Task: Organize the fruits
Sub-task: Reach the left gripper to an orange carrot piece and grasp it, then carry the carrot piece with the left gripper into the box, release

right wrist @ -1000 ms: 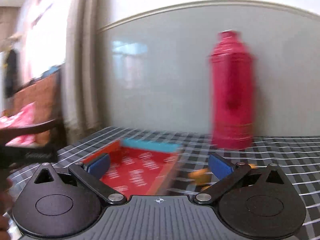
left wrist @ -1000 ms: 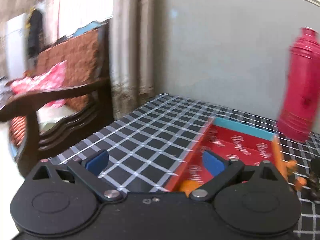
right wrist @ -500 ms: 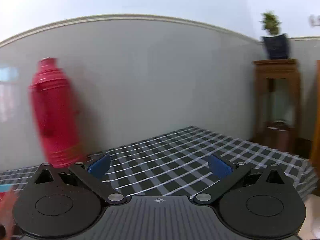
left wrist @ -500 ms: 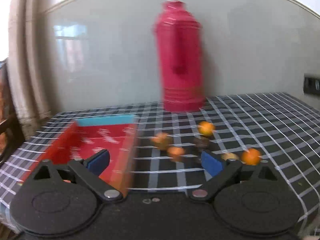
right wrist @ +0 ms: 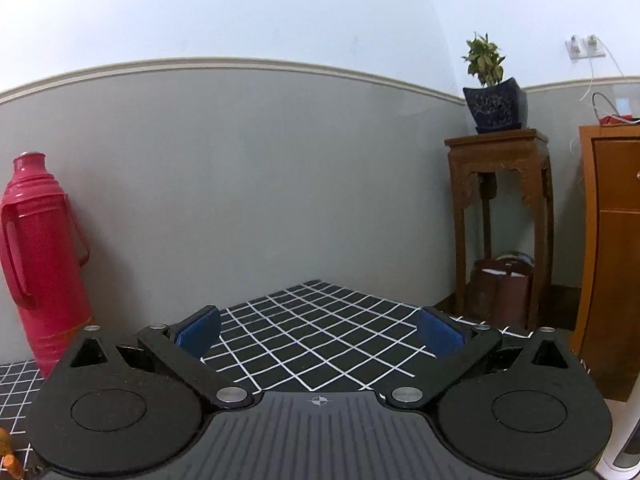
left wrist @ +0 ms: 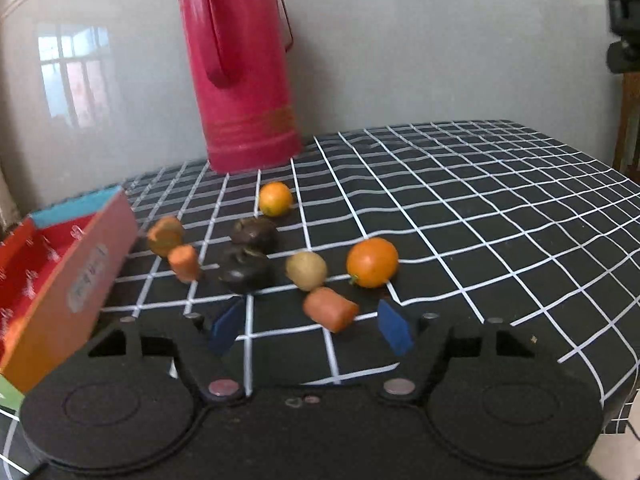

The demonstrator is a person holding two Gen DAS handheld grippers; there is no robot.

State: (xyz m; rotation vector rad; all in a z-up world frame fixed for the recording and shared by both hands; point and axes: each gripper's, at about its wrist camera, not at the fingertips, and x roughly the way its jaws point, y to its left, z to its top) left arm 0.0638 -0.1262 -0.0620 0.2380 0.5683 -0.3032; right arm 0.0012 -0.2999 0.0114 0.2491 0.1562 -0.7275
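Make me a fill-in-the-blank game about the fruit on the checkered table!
1. The tall flask behind the fruit is ____.
2. The two round oranges lie ____ the box.
3. Between the open left gripper fingers lies an orange ____ piece.
4. The right gripper holds ____.

Missing words: pink; outside; carrot; nothing

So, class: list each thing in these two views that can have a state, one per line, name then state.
Left tongs: open, empty, above the cloth near an orange chunk.
Right tongs: open, empty.
Red box: open, no fruit seen inside.
Pink flask: upright, lid on.
Big orange: loose on the checked cloth, outside the box.
Potted plant: upright on its stand.
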